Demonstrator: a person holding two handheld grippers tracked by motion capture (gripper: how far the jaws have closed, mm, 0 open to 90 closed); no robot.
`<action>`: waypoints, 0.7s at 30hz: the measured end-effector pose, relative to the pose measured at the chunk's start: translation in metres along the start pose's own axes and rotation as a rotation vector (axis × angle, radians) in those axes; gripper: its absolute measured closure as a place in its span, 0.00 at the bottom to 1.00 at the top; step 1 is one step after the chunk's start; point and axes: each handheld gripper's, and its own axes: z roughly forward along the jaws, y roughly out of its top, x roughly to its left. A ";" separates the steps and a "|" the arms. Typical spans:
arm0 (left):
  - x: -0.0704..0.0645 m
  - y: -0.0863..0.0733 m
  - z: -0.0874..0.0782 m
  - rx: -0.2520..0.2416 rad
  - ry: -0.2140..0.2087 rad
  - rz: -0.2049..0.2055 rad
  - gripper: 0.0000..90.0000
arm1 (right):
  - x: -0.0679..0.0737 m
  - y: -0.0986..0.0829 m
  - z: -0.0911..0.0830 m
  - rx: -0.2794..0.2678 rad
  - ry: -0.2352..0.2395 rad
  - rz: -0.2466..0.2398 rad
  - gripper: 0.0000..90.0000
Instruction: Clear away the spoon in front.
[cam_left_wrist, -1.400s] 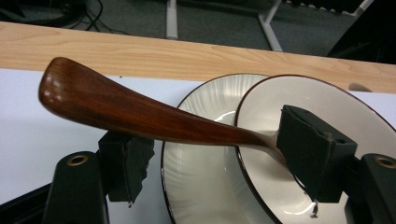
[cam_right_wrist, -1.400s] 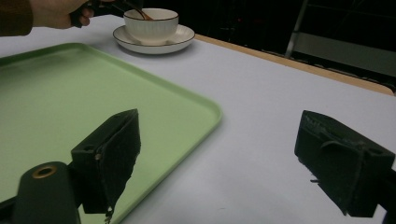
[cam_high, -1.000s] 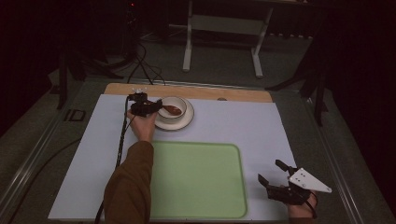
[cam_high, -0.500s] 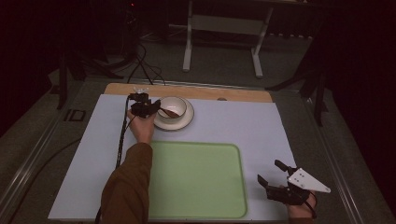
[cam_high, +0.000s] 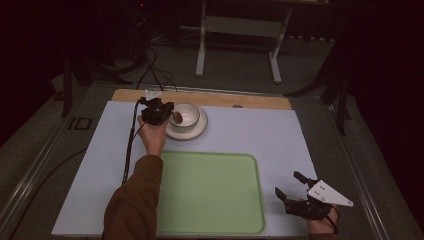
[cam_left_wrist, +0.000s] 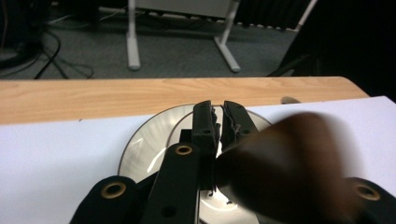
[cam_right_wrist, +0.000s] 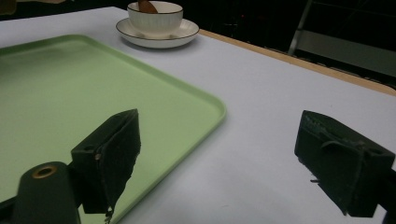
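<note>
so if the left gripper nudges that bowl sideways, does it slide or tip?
Probably slides with its saucer: the bowl sits low and wide on it. Both look glazed, so likely slippery on the smooth white table. Likely ceramic, so chip-prone. The brown spoon in the left gripper could lever the rim.

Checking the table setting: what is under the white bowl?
The bowl stands on a white saucer, which rests on the table. The saucer's middle is covered by the bowl. The left gripper holds a brown spoon.
</note>
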 end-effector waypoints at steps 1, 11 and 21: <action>-0.001 0.000 -0.001 -0.002 -0.010 0.004 0.94 | 0.000 0.000 0.000 0.000 0.000 0.001 0.16; -0.003 0.008 -0.013 -0.021 -0.034 0.043 0.94 | 0.000 0.000 0.000 0.000 -0.001 0.000 0.16; -0.005 0.019 -0.028 -0.034 -0.043 0.075 0.94 | 0.000 0.000 -0.001 -0.004 -0.005 -0.001 0.16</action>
